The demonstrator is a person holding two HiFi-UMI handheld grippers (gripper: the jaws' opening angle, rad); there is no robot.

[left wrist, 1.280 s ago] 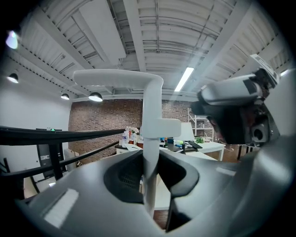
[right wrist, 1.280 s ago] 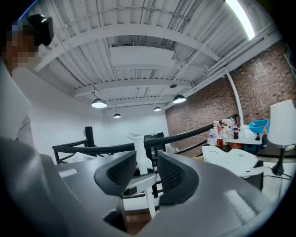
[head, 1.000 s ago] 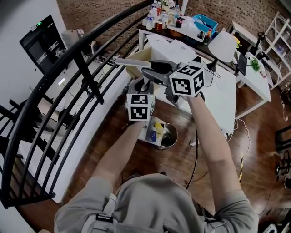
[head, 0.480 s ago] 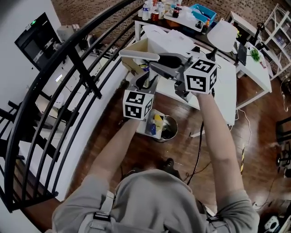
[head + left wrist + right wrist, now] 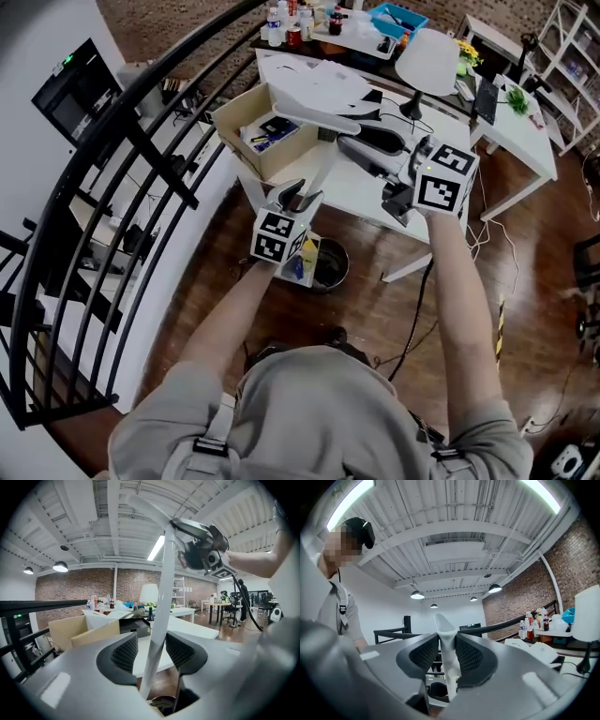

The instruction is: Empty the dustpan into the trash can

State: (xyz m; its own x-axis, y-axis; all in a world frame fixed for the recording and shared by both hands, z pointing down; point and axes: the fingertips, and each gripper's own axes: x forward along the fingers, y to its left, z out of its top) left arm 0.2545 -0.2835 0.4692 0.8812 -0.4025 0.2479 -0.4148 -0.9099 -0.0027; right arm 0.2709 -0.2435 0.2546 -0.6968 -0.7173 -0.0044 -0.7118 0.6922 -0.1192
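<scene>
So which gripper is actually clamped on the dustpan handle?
The right gripper: its pads press the dustpan handle from both sides. The left gripper only straddles the handle, with its jaws opening and its pads off it.

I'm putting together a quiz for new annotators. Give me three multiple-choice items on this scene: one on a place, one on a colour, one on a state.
1. Where does the trash can stand?
A. on a shelf
B. on the floor by the table
C. on a chair

2. What colour is the dustpan's handle?
A. white
B. red
C. black

3. How is the right gripper?
A. open and empty
B. shut on a bottle
C. shut on the handle

Answers:
1 B: the head view shows it on the wood floor at the table's edge.
2 A: both gripper views show it white.
3 C: in the right gripper view, the pads press the handle from both sides.
</scene>
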